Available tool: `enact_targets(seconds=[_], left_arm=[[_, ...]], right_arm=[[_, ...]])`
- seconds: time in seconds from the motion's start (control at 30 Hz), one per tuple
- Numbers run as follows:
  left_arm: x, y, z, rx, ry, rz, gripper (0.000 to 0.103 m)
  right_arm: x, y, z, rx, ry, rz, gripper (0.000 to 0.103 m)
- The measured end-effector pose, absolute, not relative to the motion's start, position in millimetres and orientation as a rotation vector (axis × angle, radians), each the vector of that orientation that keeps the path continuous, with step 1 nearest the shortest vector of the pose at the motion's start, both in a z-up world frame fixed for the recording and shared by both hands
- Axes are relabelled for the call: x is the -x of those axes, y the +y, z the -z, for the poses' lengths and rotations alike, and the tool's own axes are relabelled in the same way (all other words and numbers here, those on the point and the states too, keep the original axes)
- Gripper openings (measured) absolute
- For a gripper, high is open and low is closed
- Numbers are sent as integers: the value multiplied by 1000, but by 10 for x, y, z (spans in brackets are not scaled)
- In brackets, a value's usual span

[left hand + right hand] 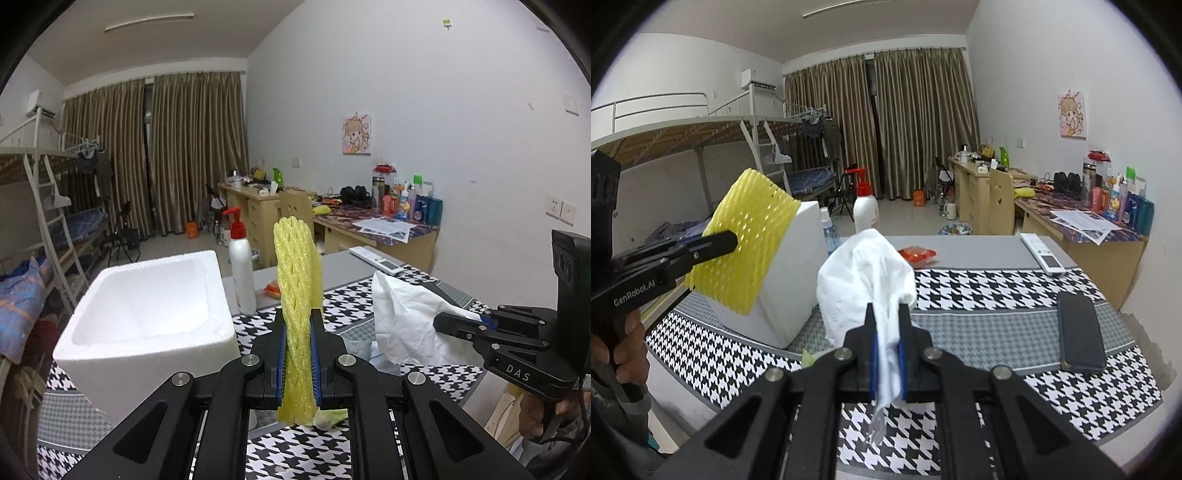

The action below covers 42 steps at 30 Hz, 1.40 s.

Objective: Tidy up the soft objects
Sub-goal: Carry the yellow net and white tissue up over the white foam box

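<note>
My left gripper (298,317) is shut on a yellow foam net sleeve (297,273) and holds it upright above the table, just right of a white foam box (147,306). In the right wrist view the left gripper (733,236) holds the sleeve (750,240) in front of the box (801,266). My right gripper (886,314) is shut on a crumpled white tissue (864,273), lifted over the tablecloth. The right gripper (443,319) and the tissue (406,317) also show in the left wrist view.
A houndstooth tablecloth (997,288) covers the table. On it lie a black phone (1078,332), a white remote (1041,253) and a red snack packet (918,254). A white pump bottle (242,266) stands behind the box. A cluttered desk (1089,221) stands at the right wall.
</note>
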State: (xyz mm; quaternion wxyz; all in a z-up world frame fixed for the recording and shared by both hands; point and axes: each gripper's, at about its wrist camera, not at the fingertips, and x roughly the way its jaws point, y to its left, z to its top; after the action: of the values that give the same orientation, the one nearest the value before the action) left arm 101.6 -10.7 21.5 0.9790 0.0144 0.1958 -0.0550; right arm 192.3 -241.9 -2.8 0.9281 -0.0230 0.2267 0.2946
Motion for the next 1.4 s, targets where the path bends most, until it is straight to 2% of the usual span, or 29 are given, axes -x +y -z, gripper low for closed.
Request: enact_targets(seconds=[1.4], left_arm=[[-1156,238,-646,-13,262,-31,12]], right_arm=[[-2210,-2083,-429,-8,351,-698,11]])
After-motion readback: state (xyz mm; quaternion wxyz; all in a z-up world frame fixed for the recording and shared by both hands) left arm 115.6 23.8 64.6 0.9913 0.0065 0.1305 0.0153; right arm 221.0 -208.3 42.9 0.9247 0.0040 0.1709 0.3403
